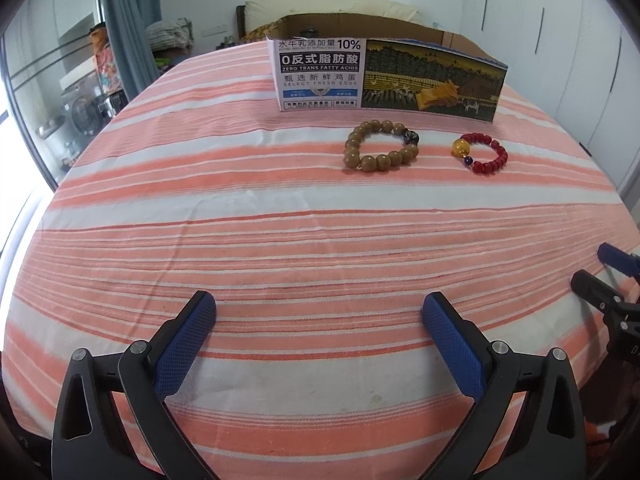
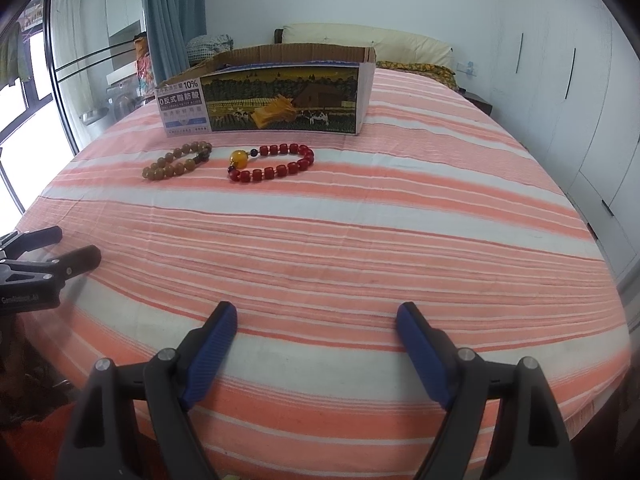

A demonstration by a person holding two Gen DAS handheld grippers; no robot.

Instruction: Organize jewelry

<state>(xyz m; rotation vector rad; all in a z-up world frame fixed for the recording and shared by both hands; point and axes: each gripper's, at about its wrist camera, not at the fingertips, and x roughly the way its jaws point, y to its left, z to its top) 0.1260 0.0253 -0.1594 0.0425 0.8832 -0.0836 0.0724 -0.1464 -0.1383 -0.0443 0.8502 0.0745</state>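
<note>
Bracelets lie ahead of both grippers on the striped bed (image 1: 280, 248). Left gripper (image 1: 319, 312) and right gripper (image 2: 316, 318) hover with jaws spread, empty. Beyond them lie the brown bracelet (image 1: 382, 144), the red bracelet (image 1: 482, 153), then an open cardboard box (image 1: 392, 76).

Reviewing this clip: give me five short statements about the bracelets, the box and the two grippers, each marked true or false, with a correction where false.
1. The tan wooden-bead bracelet lies on the striped bedspread, in front of the printed cardboard box. True.
2. The red-bead bracelet with a yellow bead is already inside the box. False: it lies on the bedspread outside it.
3. The left gripper is shut on the tan bracelet. False: it is open and empty.
4. The right gripper is open and empty. True.
5. The two bracelets overlap. False: they lie side by side, apart.
</note>
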